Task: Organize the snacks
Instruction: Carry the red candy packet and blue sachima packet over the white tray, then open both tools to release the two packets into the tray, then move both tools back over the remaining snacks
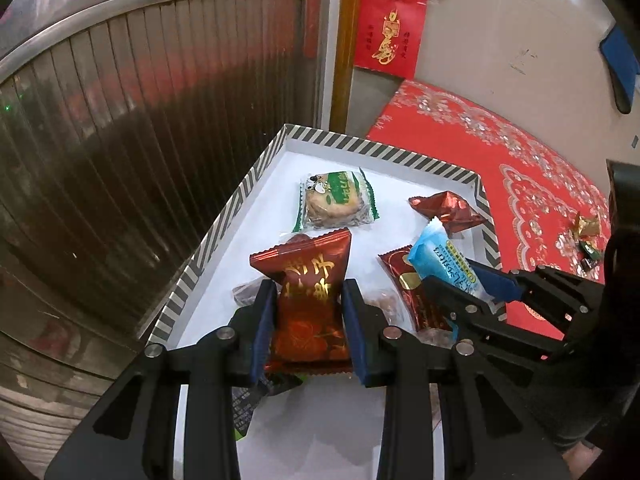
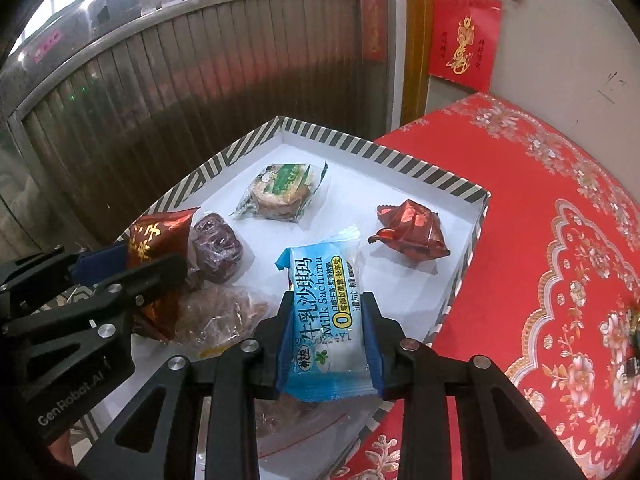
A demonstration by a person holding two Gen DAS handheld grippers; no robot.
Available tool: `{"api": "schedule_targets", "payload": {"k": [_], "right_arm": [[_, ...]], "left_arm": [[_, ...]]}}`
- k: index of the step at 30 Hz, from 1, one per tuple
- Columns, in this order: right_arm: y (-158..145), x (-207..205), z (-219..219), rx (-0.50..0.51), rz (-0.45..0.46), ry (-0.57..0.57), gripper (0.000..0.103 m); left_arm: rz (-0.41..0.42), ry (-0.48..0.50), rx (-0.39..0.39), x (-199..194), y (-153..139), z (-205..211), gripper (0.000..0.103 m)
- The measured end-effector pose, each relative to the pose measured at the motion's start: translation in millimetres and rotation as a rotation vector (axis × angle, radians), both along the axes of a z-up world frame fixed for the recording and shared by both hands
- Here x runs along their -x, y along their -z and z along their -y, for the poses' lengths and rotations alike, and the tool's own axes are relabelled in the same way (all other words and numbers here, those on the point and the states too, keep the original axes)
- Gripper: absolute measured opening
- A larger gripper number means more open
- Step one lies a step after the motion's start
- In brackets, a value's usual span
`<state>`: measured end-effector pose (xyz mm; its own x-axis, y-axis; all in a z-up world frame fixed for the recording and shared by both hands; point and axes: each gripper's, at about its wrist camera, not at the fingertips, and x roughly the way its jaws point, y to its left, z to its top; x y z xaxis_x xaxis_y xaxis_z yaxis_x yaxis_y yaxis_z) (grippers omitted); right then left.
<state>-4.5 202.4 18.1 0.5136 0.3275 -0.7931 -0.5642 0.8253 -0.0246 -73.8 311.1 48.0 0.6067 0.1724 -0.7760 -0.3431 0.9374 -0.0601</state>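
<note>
Crowding the striped tray [image 2: 420, 168]: wrapped snacks (green-wrapped cake [image 2: 282, 192] farthest).

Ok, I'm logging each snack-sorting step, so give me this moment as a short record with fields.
left gripper: shut on red packet, held over the tray
right gripper: shut on blue Milk Sachima packet, held over the tray
tray: striped rim, white floor, on red tablecloth
lying in tray: green-wrapped biscuit, red foil candy, dark round pastry, among others
on the cloth: a few small sweets
</note>
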Motion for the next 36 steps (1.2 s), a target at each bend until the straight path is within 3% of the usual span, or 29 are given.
{"api": "schedule_targets", "payload": {"k": [2,3,5,7,10,13,21,36], "right_arm": [[0.9,-1.1,0.2,-0.009,-0.013,-0.004,0.034],[1.0,-1.4,0.6,-0.017,-0.016,-0.003,0.035],[0.4,-2.0,2.8,-0.035,-0.023,0.002,0.038],[-3.1,-1.7,6.7,-0.062,-0.026,0.012,0.048],[-12.3,-0.1,14.7,-0.098,-0.019,0.028,0.055],[-23.1,6.6,23.3,-0.116,0.001,0.027,0.056],[-41.0,28.9,74.6,-0.13,0.048,0.084,0.063],[-48.4,42.9,268.1,-0.122,0.079,0.417,0.067]], "left_arm": [[-0.005,-0.01,0.014,-0.6,1.1,-2.3,0.041],[-0.007,-0.015,0.024,-0.7,1.4,-4.0,0.051],[0.003,-0.033,0.042,0.7,0.0,-9.5,0.055],[0.015,-0.045,0.061,2.6,-3.3,-14.5,0.057],[0.04,-0.065,0.093,5.6,-10.0,-20.1,0.074],[0.067,-0.071,0.08,8.1,-17.6,-16.9,0.074],[0.059,0.03,0.065,0.5,-26.5,27.4,0.074],[0.022,0.288,0.038,-41.6,-38.5,171.3,0.074]]}}
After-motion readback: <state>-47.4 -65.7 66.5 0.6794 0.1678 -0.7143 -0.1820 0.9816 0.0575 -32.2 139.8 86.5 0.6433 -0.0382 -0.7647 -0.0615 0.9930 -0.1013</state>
